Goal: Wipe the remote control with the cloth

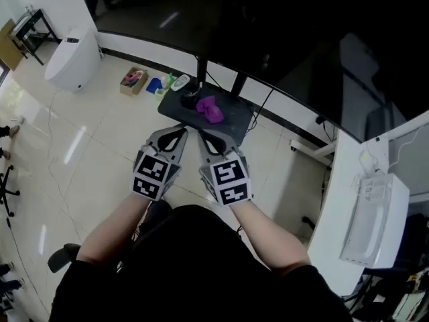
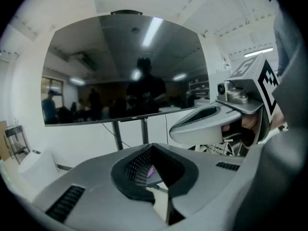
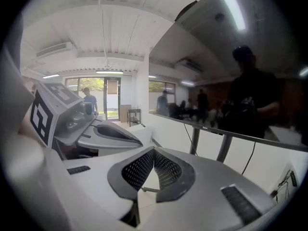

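Closest to the person, the left hand-held gripper (image 1: 181, 130) and the right hand-held gripper (image 1: 203, 139) hang side by side above the floor, angled a little downward. Each has its jaws pressed together with nothing between them. The first risk starts here: if either one reaches the cloth without opening, it will only prod the fabric and shove it along.

Just beyond their tips stands a small dark surface (image 1: 236, 121). On it lies the purple cloth (image 1: 210, 109), bunched into a loose heap. A pinch on one fold would likely lift a trailing clump that wipes poorly.

A dark shape touching the cloth's left side is probably the remote control (image 1: 190, 102), though dark on dark it is hard to be sure. That poor contrast could lead to a misjudged reach. The shape also lies near the surface's left edge, so an unbraced wiping stroke toward that side could slide it off onto the floor. One hand-held gripper would probably need to steady it.

A white and green item (image 1: 179, 82) sits at the far left corner, where a long stroke might knock it.

Behind rise the stand posts (image 1: 201, 69) of the big screen (image 1: 281, 39), close enough for an overshooting hand-held gripper to strike
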Demonstrator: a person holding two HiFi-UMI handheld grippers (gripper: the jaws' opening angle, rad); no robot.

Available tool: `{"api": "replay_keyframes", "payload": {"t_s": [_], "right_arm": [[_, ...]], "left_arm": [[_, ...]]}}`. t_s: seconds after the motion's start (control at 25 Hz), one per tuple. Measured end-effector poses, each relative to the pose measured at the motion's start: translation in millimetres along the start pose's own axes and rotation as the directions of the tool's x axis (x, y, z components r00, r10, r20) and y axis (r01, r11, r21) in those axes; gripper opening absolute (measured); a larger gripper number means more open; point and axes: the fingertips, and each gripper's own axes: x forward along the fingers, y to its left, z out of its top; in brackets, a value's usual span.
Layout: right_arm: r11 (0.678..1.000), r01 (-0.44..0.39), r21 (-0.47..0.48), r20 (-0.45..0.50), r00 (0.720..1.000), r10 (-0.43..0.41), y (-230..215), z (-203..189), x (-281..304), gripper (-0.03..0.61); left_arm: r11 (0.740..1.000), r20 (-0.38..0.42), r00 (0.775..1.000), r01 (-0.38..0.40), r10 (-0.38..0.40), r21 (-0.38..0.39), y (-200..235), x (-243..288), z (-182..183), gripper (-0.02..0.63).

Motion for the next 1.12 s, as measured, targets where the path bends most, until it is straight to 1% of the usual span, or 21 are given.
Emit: {"api": "replay_keyframes", "payload": {"t_s": [0.32,0.44,0.56,0.64,0.68,0.76,0.84,0.92,1.0,1.12], "right_arm": [[0.999,0.015,0.041,-0.048,0.999,-0.013,-17.8,-14.6,44.0,0.017],[0.998,0.031,0.050,-0.075,0.997,-0.027,-28.2,-17.5,77.3,0.018],[0.996,0.052,0.067,-0.110,0.993,-0.045,-37.9,-22.5,119.3,0.020],[0.994,0.068,0.082,-0.138,0.989,-0.057,-47.4,-32.1,145.9,0.021],[0.993,0.076,0.093,-0.152,0.986,-0.061,-52.4,-39.0,157.1,0.021],[0.989,0.094,0.115,-0.184,0.980,-0.072,-62.4,-55.3,176.7,0.021],[0.985,0.116,0.130,-0.219,0.972,-0.085,-73.0,-72.0,195.9,0.021],[0.979,0.144,0.142,-0.257,0.961,-0.104,-83.6,-88.3,211.9,0.021],[0.972,0.177,0.152,-0.297,0.947,-0.126,-92.8,-105.7,222.5,0.021],[0.962,0.221,0.163,-0.332,0.930,-0.157,-108.9,-130.2,235.5,0.021]], "left_arm": [[0.999,-0.046,0.999,-0.001,-0.001,-0.034,57.5,35.2,-22.3,0.002],[0.999,-0.056,0.998,0.017,-0.020,-0.041,84.5,58.9,-30.3,0.002],[0.998,-0.094,0.995,0.025,-0.030,-0.050,124.1,89.9,-48.2,0.002],[0.997,-0.145,0.989,0.018,-0.029,-0.072,155.1,117.6,-70.6,0.088],[0.996,-0.174,0.984,0.012,-0.027,-0.084,170.6,133.0,-84.4,0.127],[0.996,-0.232,0.973,0.000,-0.022,-0.094,202.5,167.2,-114.3,0.154],[0.996,-0.287,0.958,-0.004,-0.021,-0.086,236.7,207.7,-144.4,0.195],[0.996,-0.341,0.940,0.004,-0.034,-0.088,266.6,251.4,-175.6,0.214],[0.993,-0.389,0.919,0.016,-0.060,-0.116,286.4,291.7,-210.1,0.247],[0.989,-0.435,0.896,0.033,-0.092,-0.142,301.8,340.8,-253.5,0.267]]}}
